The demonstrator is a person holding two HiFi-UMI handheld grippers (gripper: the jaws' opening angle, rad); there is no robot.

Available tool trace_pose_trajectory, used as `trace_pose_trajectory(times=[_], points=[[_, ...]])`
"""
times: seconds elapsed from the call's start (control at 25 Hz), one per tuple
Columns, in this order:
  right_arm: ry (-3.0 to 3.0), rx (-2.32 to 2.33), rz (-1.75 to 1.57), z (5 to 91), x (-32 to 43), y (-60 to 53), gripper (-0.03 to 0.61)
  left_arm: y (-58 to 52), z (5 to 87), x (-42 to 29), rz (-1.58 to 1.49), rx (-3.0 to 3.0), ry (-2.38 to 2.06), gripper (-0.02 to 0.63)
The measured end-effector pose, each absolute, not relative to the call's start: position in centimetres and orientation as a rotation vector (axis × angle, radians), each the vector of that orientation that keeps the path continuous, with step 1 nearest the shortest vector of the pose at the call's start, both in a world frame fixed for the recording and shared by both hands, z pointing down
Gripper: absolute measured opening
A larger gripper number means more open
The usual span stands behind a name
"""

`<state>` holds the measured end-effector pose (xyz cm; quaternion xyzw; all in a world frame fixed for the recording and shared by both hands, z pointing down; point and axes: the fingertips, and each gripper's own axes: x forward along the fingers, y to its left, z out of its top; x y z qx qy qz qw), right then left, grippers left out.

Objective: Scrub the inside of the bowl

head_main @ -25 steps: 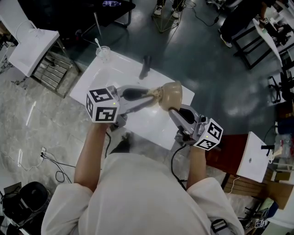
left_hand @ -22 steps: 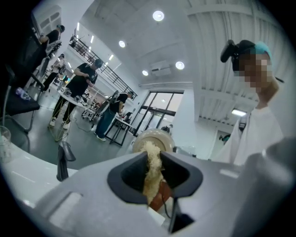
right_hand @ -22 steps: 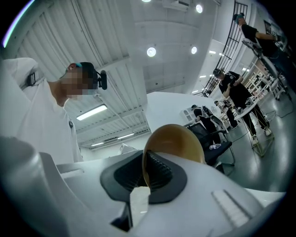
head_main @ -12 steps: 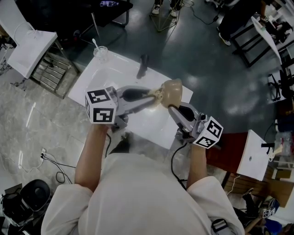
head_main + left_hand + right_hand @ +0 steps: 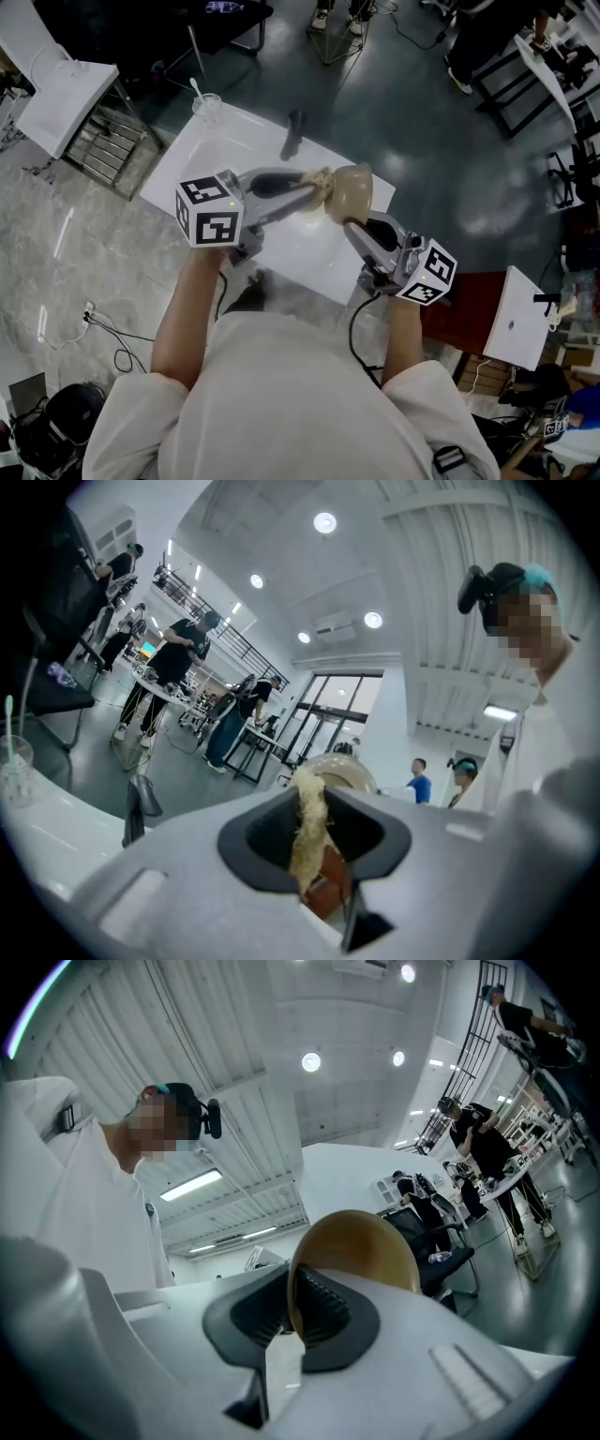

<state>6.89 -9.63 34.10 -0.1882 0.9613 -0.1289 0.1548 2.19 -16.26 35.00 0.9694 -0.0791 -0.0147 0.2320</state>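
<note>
While the right hand-held gripper [image 5: 354, 228] pinches the bowl [image 5: 353, 190] by its rim, jaws just eased slightly wider, mid-frame above the desk [image 5: 234, 141], the left hand-held gripper [image 5: 312, 190] clamps a fibrous scrubber [image 5: 322, 182]. The scrubber touches the bowl's left side, so the stroke likely runs rightward.

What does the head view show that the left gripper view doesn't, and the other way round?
Only the head view shows the two marker cubes, the person's forearms and the cables on the floor. Only the left gripper view shows the ceiling lights and the far glass doors. Both show the tan bowl, the fibrous scrubber against it, the glass cup and the white table.
</note>
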Motion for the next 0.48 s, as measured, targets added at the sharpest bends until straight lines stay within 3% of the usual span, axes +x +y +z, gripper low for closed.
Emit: trace_pose_trajectory(times=[0.48], points=[[2.757, -0.649, -0.367, 35.2, 7.6, -11.3, 0.015, -14.3, 35.4, 2.8, -0.013, 2.69, -0.054, 0.083]])
